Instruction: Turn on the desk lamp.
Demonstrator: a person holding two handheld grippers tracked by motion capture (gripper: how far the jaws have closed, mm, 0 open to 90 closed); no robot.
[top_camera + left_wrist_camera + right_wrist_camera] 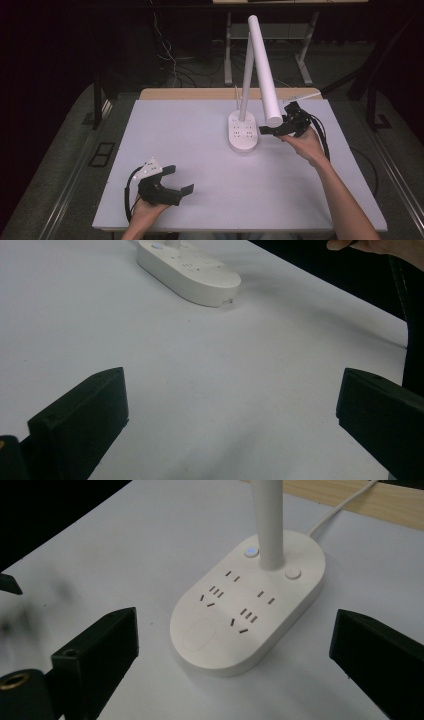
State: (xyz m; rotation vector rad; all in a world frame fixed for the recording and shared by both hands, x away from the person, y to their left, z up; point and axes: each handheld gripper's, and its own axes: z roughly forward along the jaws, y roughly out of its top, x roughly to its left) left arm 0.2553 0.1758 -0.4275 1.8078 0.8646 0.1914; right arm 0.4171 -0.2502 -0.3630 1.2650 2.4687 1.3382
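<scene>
With both tongs apart, we keep the left tongs [172, 180] resting near and guide the right tongs [274, 125] squarely toward the lamp base [247, 607] on the surface [200, 150].

The lamp [243, 131] stands on the worktop [200, 150], right of centre; right tool [280, 127] just beside it, left tool [172, 182] near the front-left.

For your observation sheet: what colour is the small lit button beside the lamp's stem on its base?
Blue, glowing on the white lamp base; the lit button shows best in the right gripper view.
</scene>
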